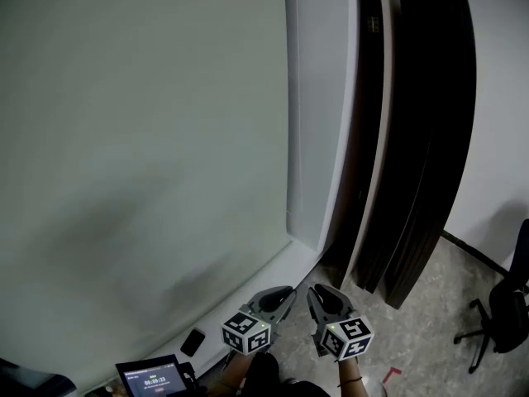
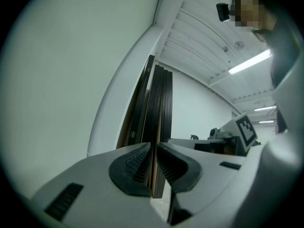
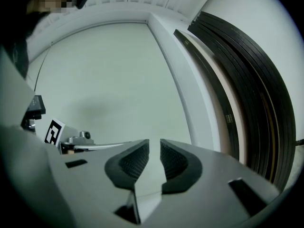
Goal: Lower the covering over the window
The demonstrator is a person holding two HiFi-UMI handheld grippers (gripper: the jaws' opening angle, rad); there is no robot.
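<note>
head view: a smooth, matte, pale greenish covering (image 1: 140,139) fills the left down to a white ledge (image 1: 264,267). glossy dark slabs (image 1: 421,139) lean at the right.
left gripper view: the left claw (image 2: 153,148), with ribbed black pads, is narrowly parted and empty.
right gripper view: the right claw (image 3: 154,146) gapes slightly wider, empty, and faces the covering.

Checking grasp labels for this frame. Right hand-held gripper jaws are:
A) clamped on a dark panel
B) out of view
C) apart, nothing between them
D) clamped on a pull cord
C: in the right gripper view the right hand-held gripper has its jaws apart, and only the pale wall shows through the gap.
</note>
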